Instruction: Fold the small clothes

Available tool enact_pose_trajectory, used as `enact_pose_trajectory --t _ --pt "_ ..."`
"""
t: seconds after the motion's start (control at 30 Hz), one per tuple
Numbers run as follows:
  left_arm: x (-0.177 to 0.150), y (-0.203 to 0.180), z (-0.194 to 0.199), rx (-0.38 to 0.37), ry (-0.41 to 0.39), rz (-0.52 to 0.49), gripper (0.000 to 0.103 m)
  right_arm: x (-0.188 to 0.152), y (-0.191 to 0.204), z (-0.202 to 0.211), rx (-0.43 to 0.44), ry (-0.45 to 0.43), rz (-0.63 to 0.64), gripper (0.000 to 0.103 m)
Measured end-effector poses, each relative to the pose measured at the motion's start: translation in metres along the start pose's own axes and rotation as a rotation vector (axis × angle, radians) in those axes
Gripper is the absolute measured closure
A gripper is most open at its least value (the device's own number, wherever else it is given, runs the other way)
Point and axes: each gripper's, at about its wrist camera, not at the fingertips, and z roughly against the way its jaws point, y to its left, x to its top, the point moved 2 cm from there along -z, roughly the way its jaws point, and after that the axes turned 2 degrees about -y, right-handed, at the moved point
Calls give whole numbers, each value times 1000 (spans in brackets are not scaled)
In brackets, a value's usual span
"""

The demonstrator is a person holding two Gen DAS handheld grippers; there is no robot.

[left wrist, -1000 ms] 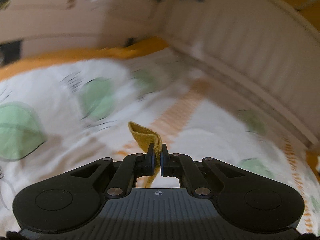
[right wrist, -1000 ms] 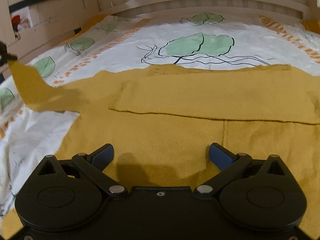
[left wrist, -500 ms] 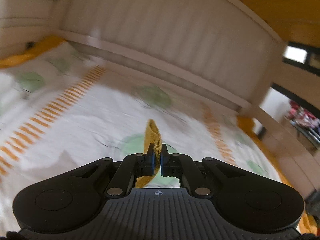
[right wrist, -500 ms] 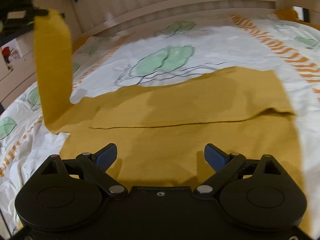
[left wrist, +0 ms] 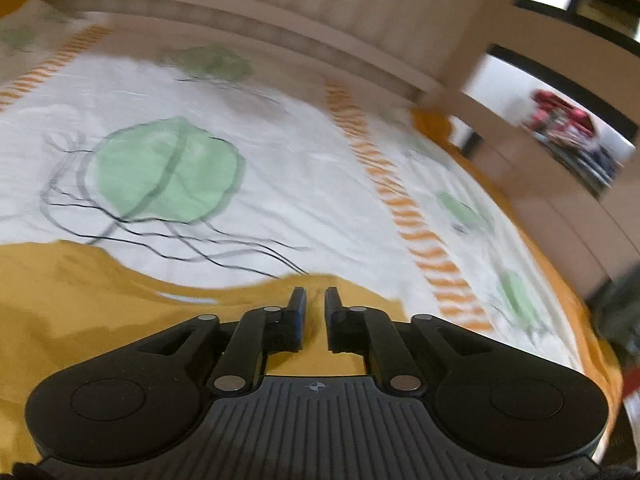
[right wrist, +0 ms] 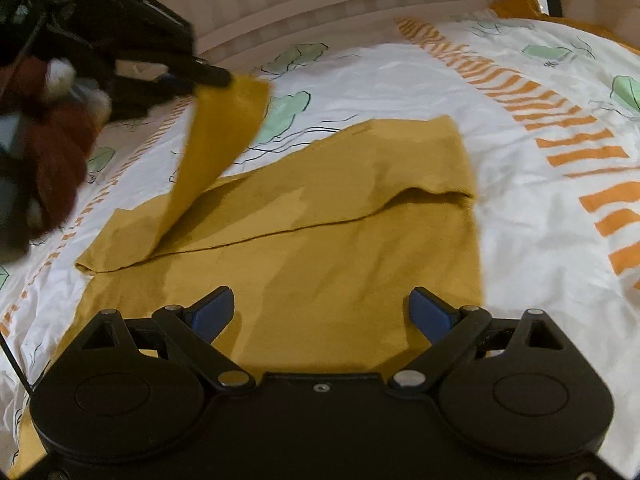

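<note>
Sheet [right wrist: 400, 80]: white, printed with green leaves and orange stripes, spread under and ahead of both claws.

Jumper [right wrist: 320, 240]: mustard knit, flat on the sheet, directly under and ahead of the right claw. One panel is already folded across the body, its edge running crosswise just ahead of that claw. I judge it light, soft and limp, not slippery; it will sag wherever it is unsupported. It is best pinched at an edge, hem or cuff, through both layers.

Sleeve [right wrist: 216, 140]: raised off the jumper, ahead and to the left of the right claw, its end up at the left claw's tips.

Right claw [right wrist: 322, 298]: spread wide, empty, hovering over the jumper's near part.

Left claw [left wrist: 314, 296]: jaws a narrow gap apart. Its own view shows no cloth between them, only jumper below; I cannot tell whether it grips the sleeve.
</note>
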Motion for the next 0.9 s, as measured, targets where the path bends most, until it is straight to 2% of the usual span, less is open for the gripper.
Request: enact_pose_trajectory --t 0.07,0.2,0.37,0.47,0.63,0.7,0.77,0.9 --pt "-6 -3 11 -11 -24 -38 72 1 -1 1 -1 -1 1 8" --pt "-17 -3 47 57 -113 -104 67 2 -1 0 -3 -1 -7 8" --pt "-39 29 78 239 -164 -154 65 10 3 -2 -1 -14 7 8" --pt "-60 63 86 349 -139 -145 65 19 5 -6 11 -23 16 8" --pt "-85 116 92 436 -76 -13 65 39 12 -19 40 -41 48 12" --pt "-93 128 91 464 -56 4 65 47 17 -28 50 -48 70 13" --pt "-101 137 87 480 -44 1 65 54 20 -38 60 -44 88 19" --pt "-112 137 84 488 -65 -55 64 62 24 -59 57 -21 112 22"
